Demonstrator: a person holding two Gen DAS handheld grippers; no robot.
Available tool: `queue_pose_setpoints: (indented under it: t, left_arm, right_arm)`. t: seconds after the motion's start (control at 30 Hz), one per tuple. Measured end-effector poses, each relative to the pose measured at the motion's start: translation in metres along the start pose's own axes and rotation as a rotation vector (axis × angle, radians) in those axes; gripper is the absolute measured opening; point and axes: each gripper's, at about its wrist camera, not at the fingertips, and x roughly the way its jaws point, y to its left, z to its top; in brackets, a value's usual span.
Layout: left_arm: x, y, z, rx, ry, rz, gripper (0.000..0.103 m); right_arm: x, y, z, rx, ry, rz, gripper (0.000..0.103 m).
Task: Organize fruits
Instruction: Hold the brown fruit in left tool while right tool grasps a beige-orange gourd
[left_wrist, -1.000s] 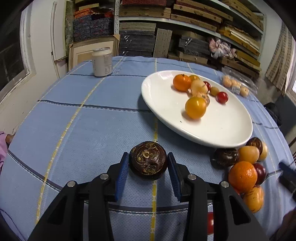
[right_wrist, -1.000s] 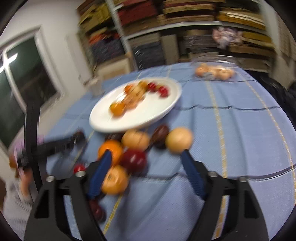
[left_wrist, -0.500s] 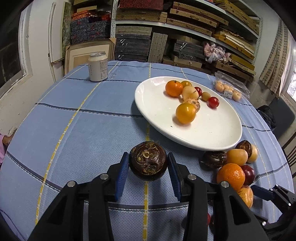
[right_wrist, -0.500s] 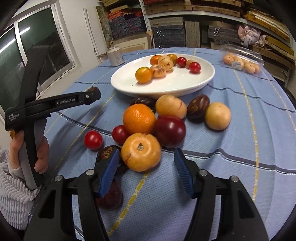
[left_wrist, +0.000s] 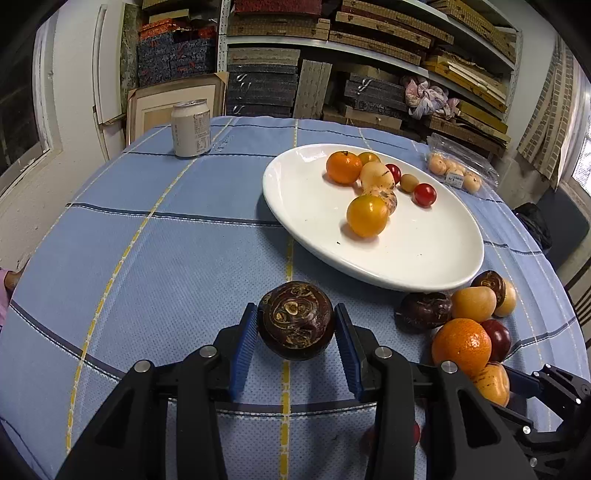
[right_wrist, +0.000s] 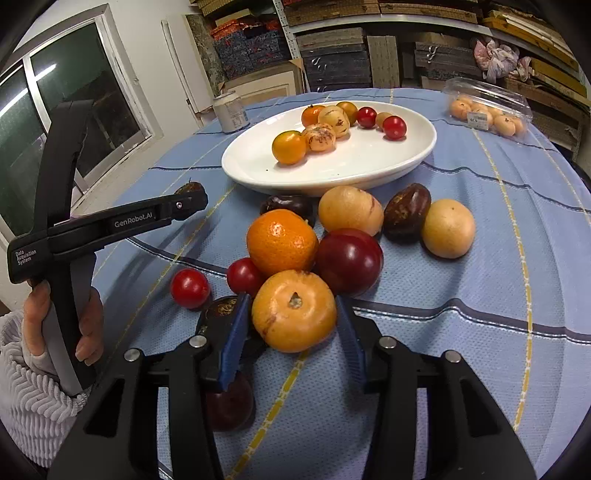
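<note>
My left gripper (left_wrist: 295, 325) is shut on a dark brown round fruit (left_wrist: 295, 319) and holds it above the blue cloth, short of the white plate (left_wrist: 424, 266). The plate holds several small orange, yellow and red fruits (left_wrist: 367, 216). My right gripper (right_wrist: 293, 314) has its blue pads against both sides of a pale orange fruit (right_wrist: 293, 310) at the near end of a fruit pile. The pile has an orange (right_wrist: 281, 242), a dark red plum (right_wrist: 349, 260), cherry tomatoes (right_wrist: 189, 288) and brown fruits (right_wrist: 406, 212). The left gripper also shows in the right wrist view (right_wrist: 190, 199).
A white can (left_wrist: 191, 128) stands at the table's far left. A clear plastic box of small pale fruits (left_wrist: 456, 171) lies far right, past the plate. A dark fruit (right_wrist: 229, 402) lies under my right gripper's left finger. Shelves of stacked boards stand behind the table.
My right gripper has moved in over the pile and closed its pads onto the pale orange fruit. My left gripper still holds the dark fruit and has drawn back slightly from the plate.
</note>
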Motion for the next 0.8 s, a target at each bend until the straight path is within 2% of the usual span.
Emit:
queue_pose_setpoints:
  t: [0.3,0.8]
  left_arm:
    - [-0.009,-0.005,-0.001,0.022,-0.043,0.032,0.042]
    - [-0.022,-0.014,0.000,0.070,-0.115,0.077,0.042]
  right_arm:
    - [-0.004,-0.002,-0.003,0.011,-0.004,0.007,0.044]
    - [-0.036,-0.015,0.001,0.081,-0.115,0.019,0.044]
